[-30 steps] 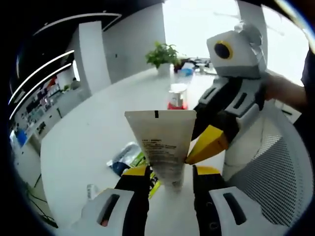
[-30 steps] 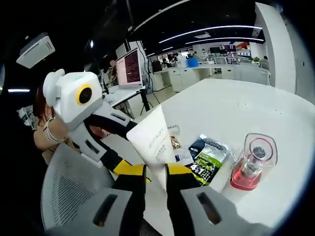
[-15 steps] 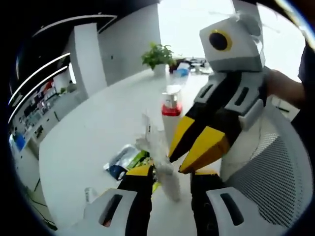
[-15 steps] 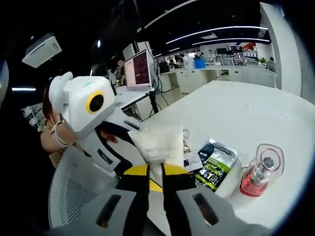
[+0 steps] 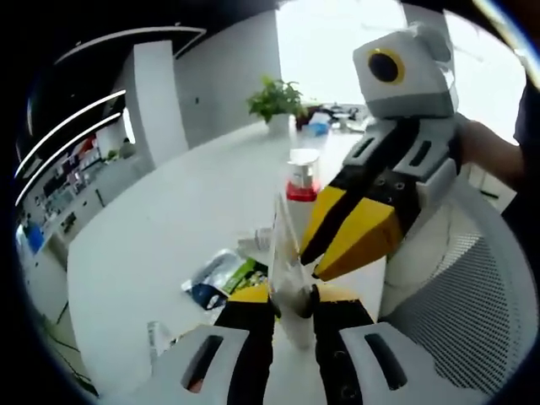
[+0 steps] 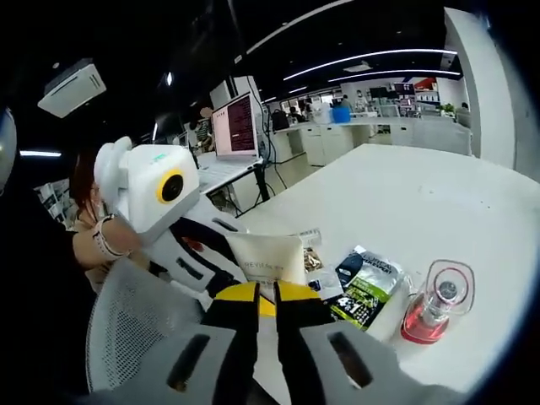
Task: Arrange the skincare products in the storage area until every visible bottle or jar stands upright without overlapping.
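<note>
- The left gripper [image 5: 291,297] has its yellow-tipped jaws pinched on the lower end of a white squeeze tube with printed text [image 5: 285,253], held above the near edge of the white table [image 5: 169,219]
- The right gripper [image 6: 258,297] has its jaws drawn nearly together on the same tube [image 6: 265,257]; in the left gripper view it reaches in from the right [image 5: 350,240] and meets the tube's side
- A clear pump bottle with pink liquid and a red collar [image 6: 432,305] stands upright on the table, near its edge
- A dark and green flat sachet [image 6: 363,287] lies on the table beside the bottle
- Judged from this, one bottle is in order; the tube is not yet set down upright, and the lying packets remain
</note>
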`<act>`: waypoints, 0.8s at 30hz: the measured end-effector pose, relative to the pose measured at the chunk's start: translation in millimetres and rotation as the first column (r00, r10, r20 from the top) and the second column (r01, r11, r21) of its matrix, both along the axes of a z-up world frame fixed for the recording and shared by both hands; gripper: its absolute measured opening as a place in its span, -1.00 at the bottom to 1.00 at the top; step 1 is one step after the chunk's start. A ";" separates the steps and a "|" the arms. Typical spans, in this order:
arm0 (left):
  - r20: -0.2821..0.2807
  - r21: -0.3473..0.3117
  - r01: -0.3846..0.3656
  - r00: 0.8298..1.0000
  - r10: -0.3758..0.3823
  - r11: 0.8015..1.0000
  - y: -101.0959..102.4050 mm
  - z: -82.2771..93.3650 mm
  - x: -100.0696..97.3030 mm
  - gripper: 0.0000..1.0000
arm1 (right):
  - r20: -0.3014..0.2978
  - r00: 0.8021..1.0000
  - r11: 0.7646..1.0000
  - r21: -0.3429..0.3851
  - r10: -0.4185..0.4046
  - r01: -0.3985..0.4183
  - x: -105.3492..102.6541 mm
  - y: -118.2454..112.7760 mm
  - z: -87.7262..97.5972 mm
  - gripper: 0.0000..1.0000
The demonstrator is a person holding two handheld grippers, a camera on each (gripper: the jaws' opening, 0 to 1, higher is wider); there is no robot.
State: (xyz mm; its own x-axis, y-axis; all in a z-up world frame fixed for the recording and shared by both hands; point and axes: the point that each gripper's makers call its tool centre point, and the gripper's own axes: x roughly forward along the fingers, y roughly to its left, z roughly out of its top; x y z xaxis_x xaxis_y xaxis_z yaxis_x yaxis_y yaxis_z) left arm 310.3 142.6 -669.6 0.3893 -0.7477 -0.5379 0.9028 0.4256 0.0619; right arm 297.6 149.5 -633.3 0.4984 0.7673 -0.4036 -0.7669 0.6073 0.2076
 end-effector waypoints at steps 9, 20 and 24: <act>-0.014 -0.019 0.000 1.000 0.000 1.000 0.6 -0.3 -1.1 -0.78 | 0.007 0.999 0.999 -0.016 -0.033 0.033 2.9 -14.5 1.3 -0.84; -0.032 -0.050 0.069 0.997 -0.071 0.996 -2.1 0.5 -4.8 -0.81 | 0.061 0.998 0.999 -0.052 -0.006 0.009 8.5 -21.2 12.6 -0.72; -0.038 -0.054 0.146 0.988 -0.148 0.988 -6.6 0.6 -14.3 -0.81 | 0.074 0.997 0.999 -0.043 0.026 -0.023 6.9 -16.2 15.1 -0.68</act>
State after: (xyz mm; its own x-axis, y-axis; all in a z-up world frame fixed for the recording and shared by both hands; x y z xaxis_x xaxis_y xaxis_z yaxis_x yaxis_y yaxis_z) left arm 296.0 136.0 -669.0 0.2513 -0.8219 -0.5112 0.9571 0.2897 0.0047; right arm 304.5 133.3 -618.2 0.5092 0.7630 -0.3982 -0.7941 0.5949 0.1243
